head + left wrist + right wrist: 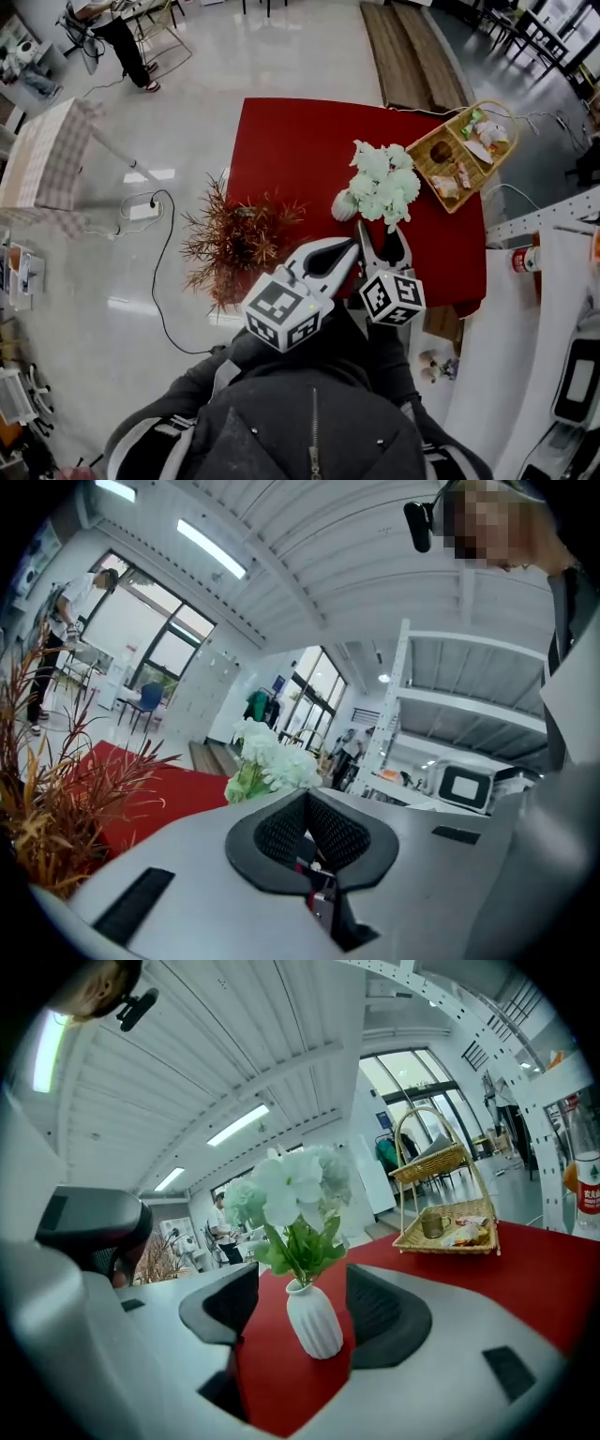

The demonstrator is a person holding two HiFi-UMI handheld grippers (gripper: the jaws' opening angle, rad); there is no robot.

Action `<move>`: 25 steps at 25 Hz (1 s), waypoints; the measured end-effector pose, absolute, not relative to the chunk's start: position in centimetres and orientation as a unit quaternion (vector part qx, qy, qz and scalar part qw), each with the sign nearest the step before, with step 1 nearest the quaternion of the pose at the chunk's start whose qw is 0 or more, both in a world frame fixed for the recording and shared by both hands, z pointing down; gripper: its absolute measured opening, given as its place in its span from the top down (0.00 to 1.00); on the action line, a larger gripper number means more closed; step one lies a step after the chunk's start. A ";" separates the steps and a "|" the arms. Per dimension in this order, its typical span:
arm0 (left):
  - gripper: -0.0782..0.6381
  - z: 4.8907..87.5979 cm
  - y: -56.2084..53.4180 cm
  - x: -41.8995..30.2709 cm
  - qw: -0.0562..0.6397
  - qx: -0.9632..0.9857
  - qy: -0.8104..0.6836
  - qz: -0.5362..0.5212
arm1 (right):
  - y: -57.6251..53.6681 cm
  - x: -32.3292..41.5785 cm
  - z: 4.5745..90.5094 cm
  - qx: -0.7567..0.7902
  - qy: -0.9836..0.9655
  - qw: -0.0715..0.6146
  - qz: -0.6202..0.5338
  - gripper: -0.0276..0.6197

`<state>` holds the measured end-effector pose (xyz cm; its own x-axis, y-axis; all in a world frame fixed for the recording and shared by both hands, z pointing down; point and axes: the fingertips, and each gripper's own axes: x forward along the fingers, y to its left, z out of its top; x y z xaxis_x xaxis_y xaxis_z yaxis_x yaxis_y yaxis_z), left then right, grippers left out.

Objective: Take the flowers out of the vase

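A small white ribbed vase (344, 205) stands on the red table (281, 141) and holds a bunch of pale green and white flowers (382, 183). My right gripper (382, 234) is just in front of it with its jaws open. In the right gripper view the vase (314, 1321) shows in the gap between the dark pads (377, 1307) without touching them, and the flowers (291, 1190) rise above it. My left gripper (349, 247) is beside the right one and shut with nothing in it. In the left gripper view its pads (281, 832) meet and the flowers (272, 761) lie beyond them.
A dried red-brown plant (234, 239) stands at the table's left edge. A wicker basket (464, 150) with snacks sits at the far right corner. A bottle (525, 258) and white shelving are to the right. A wooden bench (408, 52) lies beyond, and a person stands far off.
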<state>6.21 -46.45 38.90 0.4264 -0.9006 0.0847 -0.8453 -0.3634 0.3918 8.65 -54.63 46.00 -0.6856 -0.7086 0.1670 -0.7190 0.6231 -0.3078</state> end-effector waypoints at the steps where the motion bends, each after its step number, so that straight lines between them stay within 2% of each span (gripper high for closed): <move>1: 0.88 39.1 -46.6 6.1 0.193 0.817 -0.538 -0.072 | -54.9 8.5 46.2 0.393 -0.903 0.017 0.173 0.58; 25: 0.88 40.4 -48.1 4.8 0.193 0.756 -0.623 -0.053 | -58.9 4.7 46.7 0.318 -0.940 0.004 0.126 0.56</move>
